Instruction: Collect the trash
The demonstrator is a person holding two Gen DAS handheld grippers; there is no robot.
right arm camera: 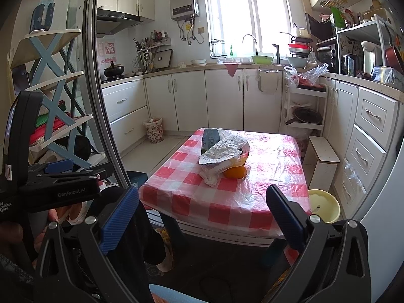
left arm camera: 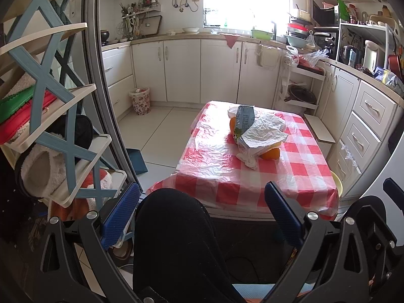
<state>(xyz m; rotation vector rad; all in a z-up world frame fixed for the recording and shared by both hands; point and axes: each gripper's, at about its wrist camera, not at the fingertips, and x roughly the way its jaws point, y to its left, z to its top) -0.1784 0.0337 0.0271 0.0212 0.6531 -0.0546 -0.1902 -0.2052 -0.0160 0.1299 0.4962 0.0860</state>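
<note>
The trash sits in a small heap near the middle of the bench [left arm camera: 222,176], which wears a red-and-white checked cloth under a clear plastic sheet; topmost is a crumpled white plastic bag [left arm camera: 262,133], its twisted tail trailing onto the cloth toward the near edge; leaning against it on the far side stands a blue-and-green snack packet [left arm camera: 243,121]; an orange [left arm camera: 271,153] lies under the bag's near edge, touching it, and a second orange [left arm camera: 232,125] shows beside the packet; behind the packet the rim of a white bowl [left arm camera: 231,111] peeps out. The same heap shows from the right wrist view, bag [right arm camera: 223,151] over orange [right arm camera: 234,172].

The left claw [left arm camera: 202,214] hangs short of the bench's near edge, its blue pads spread wide with nothing between them but a dark-clad knee [left arm camera: 174,240] below; the right claw [right arm camera: 202,217] is likewise wide open and empty, well apart from the heap.

Further out, a flowered waste bin [left arm camera: 140,100] stands on the tiled floor against the white cabinets, left of the bench; a pale yellow stool [right arm camera: 323,208] sits just beside the bench's right corner; a shoe rack [left arm camera: 50,101] with blue crossed struts fills the left edge.
</note>
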